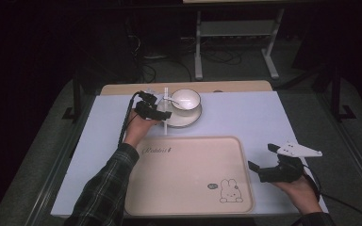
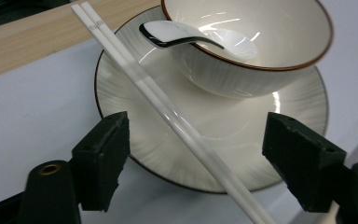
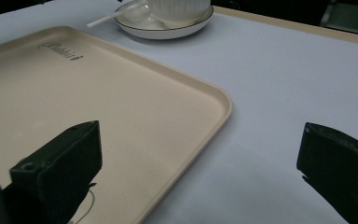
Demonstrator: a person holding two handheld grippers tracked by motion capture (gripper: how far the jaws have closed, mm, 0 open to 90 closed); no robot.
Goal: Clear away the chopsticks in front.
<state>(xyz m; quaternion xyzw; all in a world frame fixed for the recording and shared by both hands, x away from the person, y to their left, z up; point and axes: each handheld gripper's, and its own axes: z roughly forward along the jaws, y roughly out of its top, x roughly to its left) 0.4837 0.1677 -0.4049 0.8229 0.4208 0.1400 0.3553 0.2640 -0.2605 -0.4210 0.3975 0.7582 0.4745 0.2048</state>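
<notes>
A white bowl [image 1: 186,99] with a brown rim stands on a matching saucer [image 1: 185,120] at the back of the table. A white spoon [image 1: 176,101] rests inside the bowl. A pair of white chopsticks [image 1: 165,127] lies across the saucer's left side. My left gripper [image 1: 160,106] is open, its jaws on either side of the chopsticks [image 2: 168,112] just above the saucer [image 2: 242,154], and it grips nothing. My right gripper [image 1: 263,157] hangs open and empty to the right of a beige tray [image 1: 188,179]. The right gripper view has its gripper [image 3: 200,144] over the tray's right rim [image 3: 214,93].
The tray, printed with a rabbit, lies bare at the front centre of a pale mat [image 1: 254,117]. A wooden table edge [image 1: 235,86] runs behind the saucer. Beyond the table, a dark floor holds cables and a white stand [image 1: 238,33].
</notes>
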